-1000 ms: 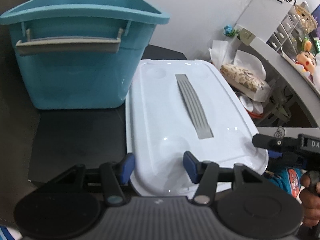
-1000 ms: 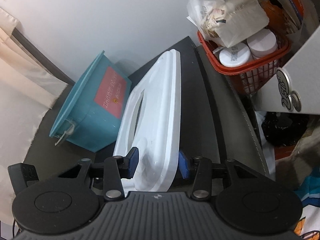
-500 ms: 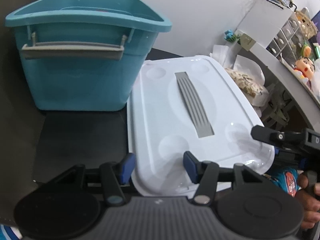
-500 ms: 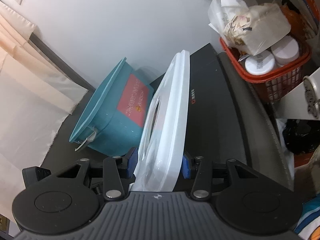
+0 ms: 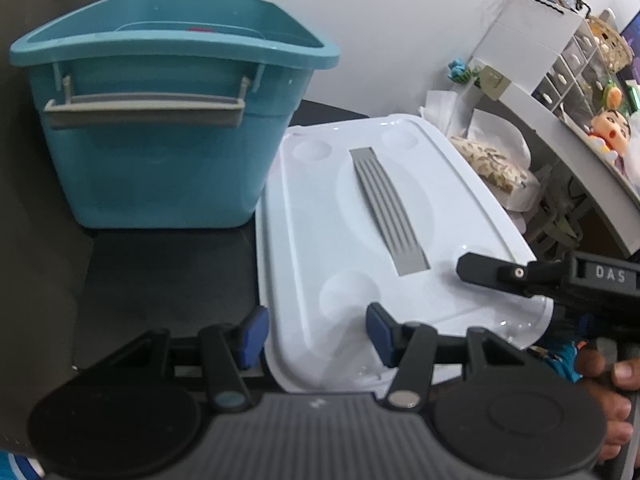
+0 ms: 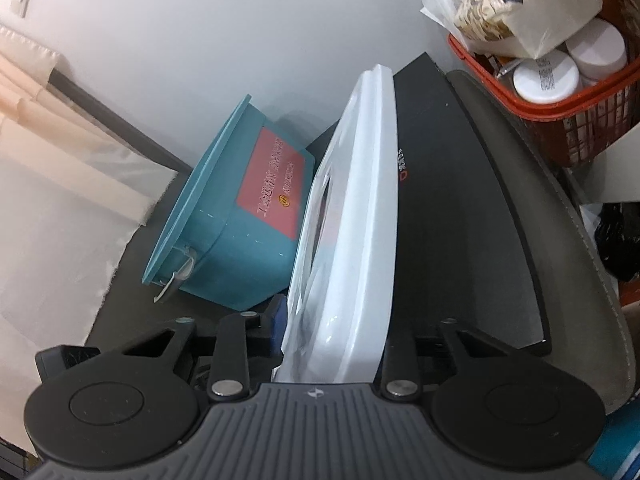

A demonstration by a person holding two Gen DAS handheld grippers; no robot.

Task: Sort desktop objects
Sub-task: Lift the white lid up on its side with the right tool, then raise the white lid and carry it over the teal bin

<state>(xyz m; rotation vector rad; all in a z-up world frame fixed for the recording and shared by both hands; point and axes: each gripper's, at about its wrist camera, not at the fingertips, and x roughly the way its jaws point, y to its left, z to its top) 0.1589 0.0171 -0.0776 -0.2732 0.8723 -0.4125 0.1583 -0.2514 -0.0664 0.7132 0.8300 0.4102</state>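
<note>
A white plastic lid (image 5: 352,216) with a grey ribbed handle strip (image 5: 386,208) is held up off the dark desk, tilted, beside a teal bin (image 5: 160,120). My right gripper (image 6: 332,332) is shut on the lid's (image 6: 352,240) near edge. In the left wrist view the right gripper (image 5: 520,280) grips the lid's right corner. My left gripper (image 5: 314,334) is open, its blue pads astride the lid's near left corner without clamping it. The teal bin (image 6: 240,220) carries a red label and a grey handle.
A red basket (image 6: 560,92) with white jars and a paper bag stands at the far right. A grey shelf with a drawer unit and a doll (image 5: 608,128) is at the right. A wall runs behind the black desk mat (image 6: 460,200).
The lid has been lifted and tilted more on edge in my right gripper. The left gripper stays open at the lid's near corner, and its view has risen over the bin rim.
</note>
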